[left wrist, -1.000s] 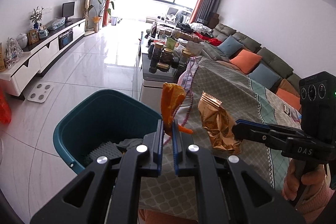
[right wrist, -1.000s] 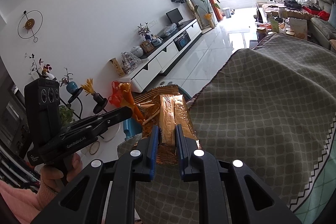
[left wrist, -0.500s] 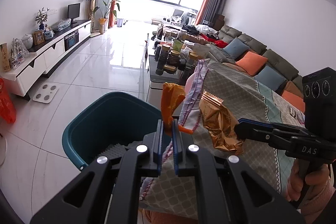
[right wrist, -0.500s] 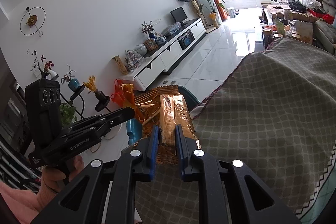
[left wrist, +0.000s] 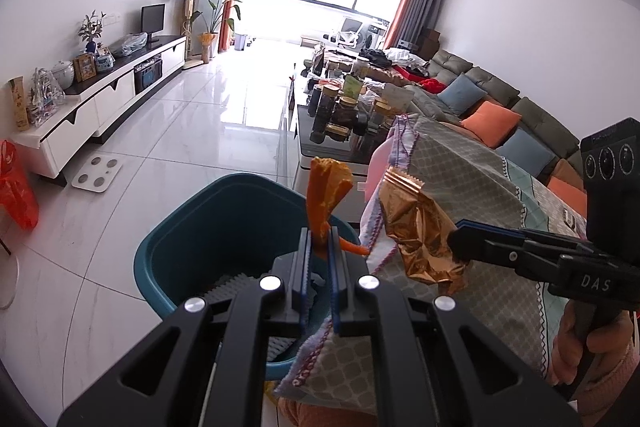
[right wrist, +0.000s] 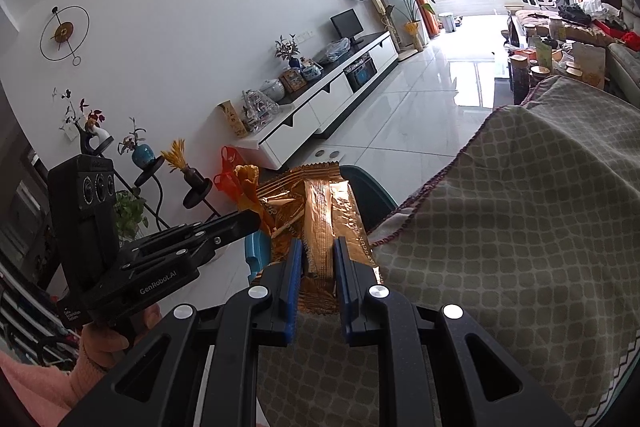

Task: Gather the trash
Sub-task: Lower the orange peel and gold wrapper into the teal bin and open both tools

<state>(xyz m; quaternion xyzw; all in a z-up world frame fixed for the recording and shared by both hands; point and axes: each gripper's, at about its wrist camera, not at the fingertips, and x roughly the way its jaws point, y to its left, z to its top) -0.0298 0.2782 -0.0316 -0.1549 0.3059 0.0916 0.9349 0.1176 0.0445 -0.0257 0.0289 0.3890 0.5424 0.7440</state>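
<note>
My left gripper [left wrist: 319, 247] is shut on a crumpled orange wrapper [left wrist: 326, 189] and holds it over the near rim of a teal bin [left wrist: 188, 231]. My right gripper [right wrist: 317, 255] is shut on a copper foil snack wrapper [right wrist: 320, 215] just past the edge of the cloth-covered table [right wrist: 520, 247], close to the bin's rim [right wrist: 370, 195]. The right gripper [left wrist: 464, 241] and its foil wrapper [left wrist: 416, 231] show at the right of the left wrist view. The left gripper [right wrist: 250, 221] and orange wrapper [right wrist: 248, 187] show at the left of the right wrist view.
The bin holds grey and white trash [left wrist: 236, 285]. A coffee table with jars [left wrist: 344, 115] stands beyond the bin. A white TV cabinet [left wrist: 100, 99] lines the left wall, a sofa [left wrist: 500, 107] the right. A white scale [left wrist: 97, 173] lies on the tiled floor.
Both grippers have shifted slightly toward the bin with their wrappers; the bin now sits more centred under the left gripper. Both grips are unchanged.
</note>
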